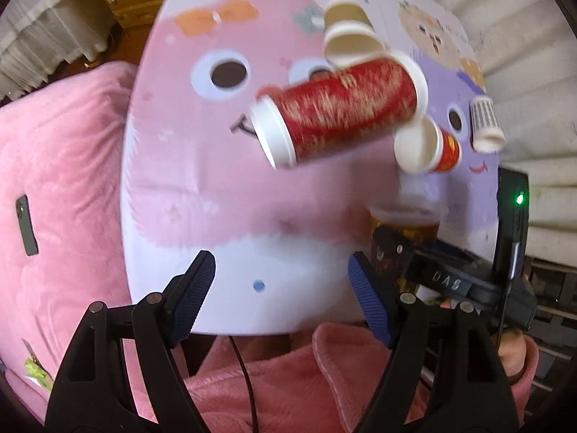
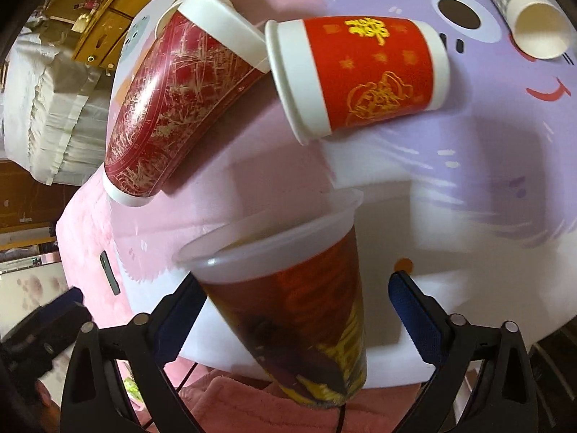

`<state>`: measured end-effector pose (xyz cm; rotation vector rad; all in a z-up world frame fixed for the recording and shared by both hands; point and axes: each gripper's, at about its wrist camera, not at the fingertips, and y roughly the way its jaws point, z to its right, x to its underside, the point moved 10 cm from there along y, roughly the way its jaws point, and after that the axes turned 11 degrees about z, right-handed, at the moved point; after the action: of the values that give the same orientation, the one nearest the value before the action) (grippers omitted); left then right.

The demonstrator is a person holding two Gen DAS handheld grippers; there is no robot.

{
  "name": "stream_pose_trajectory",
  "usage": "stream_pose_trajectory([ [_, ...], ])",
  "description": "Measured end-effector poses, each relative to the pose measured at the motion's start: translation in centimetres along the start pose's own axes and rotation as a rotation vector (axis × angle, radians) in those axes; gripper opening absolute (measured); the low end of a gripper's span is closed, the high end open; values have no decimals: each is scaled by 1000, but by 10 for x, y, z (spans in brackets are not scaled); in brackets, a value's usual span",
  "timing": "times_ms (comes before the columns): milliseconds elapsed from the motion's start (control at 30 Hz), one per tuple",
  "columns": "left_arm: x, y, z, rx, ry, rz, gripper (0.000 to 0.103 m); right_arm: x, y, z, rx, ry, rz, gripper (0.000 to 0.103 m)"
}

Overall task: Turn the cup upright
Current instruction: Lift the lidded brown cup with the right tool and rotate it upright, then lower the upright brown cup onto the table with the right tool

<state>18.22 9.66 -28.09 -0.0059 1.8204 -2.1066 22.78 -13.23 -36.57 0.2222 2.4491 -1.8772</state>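
A translucent plastic cup (image 2: 295, 303) with dark red and yellow print stands mouth-up, tilted, between the fingers of my right gripper (image 2: 294, 310). The jaws stand wide; the left pad seems to touch the cup, the right pad is apart. The same cup (image 1: 405, 229) shows in the left wrist view, by the right gripper's black body. My left gripper (image 1: 281, 299) is open and empty above the table's near edge. A tall dark red paper cup (image 1: 342, 108) (image 2: 173, 108) lies on its side. A small red cup (image 2: 360, 72) (image 1: 429, 148) lies on its side beside it.
The round table (image 1: 216, 198) has a pink and purple cartoon cover. Two beige cups (image 1: 348, 36) lie at the far side. A checked cup (image 1: 485, 124) (image 2: 523, 14) lies at the right. A pink blanket with a phone (image 1: 27, 225) lies left of the table.
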Motion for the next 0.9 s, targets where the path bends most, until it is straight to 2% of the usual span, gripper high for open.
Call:
stream_pose_trajectory([
  [33,-4,-2,-1,-6,0,17,74,0,0,-1,-4,-3,3,85],
  [67,-8,-4,-1,-12,4,34,74,-1,1,-3,-4,-7,10,80],
  [233,-24,-14,5,-13,51,121,74,-14,-15,-2,-1,-40,100,79],
  [333,-34,-17,14,-8,89,174,74,-22,-35,-5,-18,-65,205,78],
  [467,-40,-24,26,7,147,230,74,-27,-68,-7,10,-158,402,77],
  [667,-47,-39,33,-3,220,331,74,-17,-103,-7,68,-287,635,77],
  [700,-49,-44,33,-8,220,371,74,-11,-107,-10,75,-309,667,77],
  [800,-51,-56,33,2,193,445,74,0,-112,-9,97,-358,714,77],
  [900,-52,-64,31,5,184,509,74,11,-108,-11,110,-395,717,77],
])
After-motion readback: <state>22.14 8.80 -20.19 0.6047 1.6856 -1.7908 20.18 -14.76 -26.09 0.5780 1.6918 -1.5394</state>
